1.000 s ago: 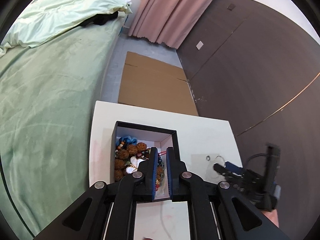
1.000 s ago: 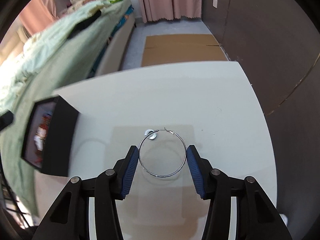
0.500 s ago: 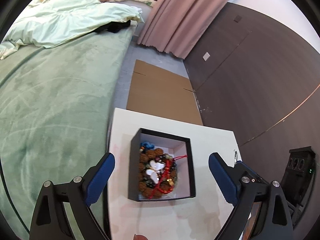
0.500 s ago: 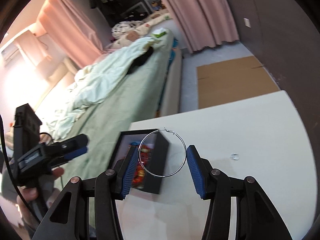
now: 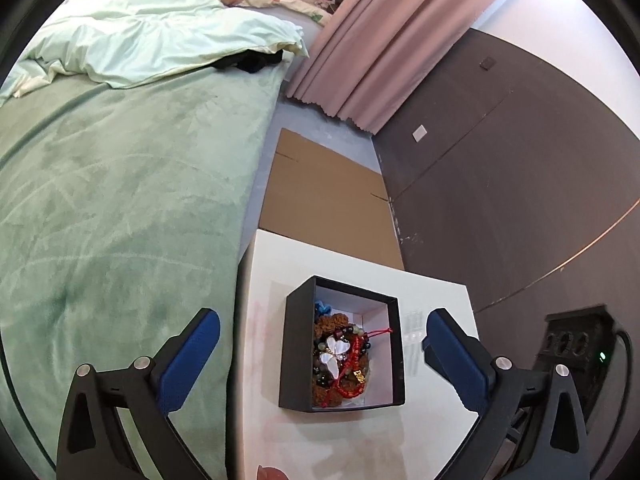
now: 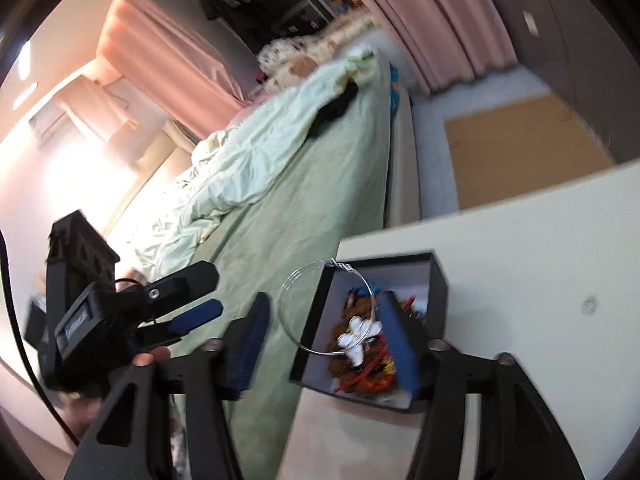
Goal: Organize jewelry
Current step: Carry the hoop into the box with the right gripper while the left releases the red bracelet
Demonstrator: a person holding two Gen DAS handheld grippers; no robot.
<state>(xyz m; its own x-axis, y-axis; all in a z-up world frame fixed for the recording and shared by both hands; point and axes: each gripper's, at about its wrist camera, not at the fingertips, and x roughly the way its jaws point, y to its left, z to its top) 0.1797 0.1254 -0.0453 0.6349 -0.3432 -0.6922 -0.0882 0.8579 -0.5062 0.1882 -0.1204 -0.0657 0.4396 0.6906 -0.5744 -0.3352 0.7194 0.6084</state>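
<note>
While the left gripper [image 5: 318,340] hangs with fingers spread wide, a black box [image 5: 298,344] of jewelry [image 5: 342,358] sits at 6 o'clock on the white worktop [image 5: 424,288]; a green bed [image 5: 120,220] spreads toward 9 o'clock; from the right wrist, the right gripper [image 6: 326,330] clamps a silver hoop earring [image 6: 290,326] over the box's left wall at 6 o'clock; the left gripper appears at 8 o'clock.

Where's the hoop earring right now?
In the right wrist view, the hoop earring is held between the right gripper fingers, over the left edge of the black box.
</note>
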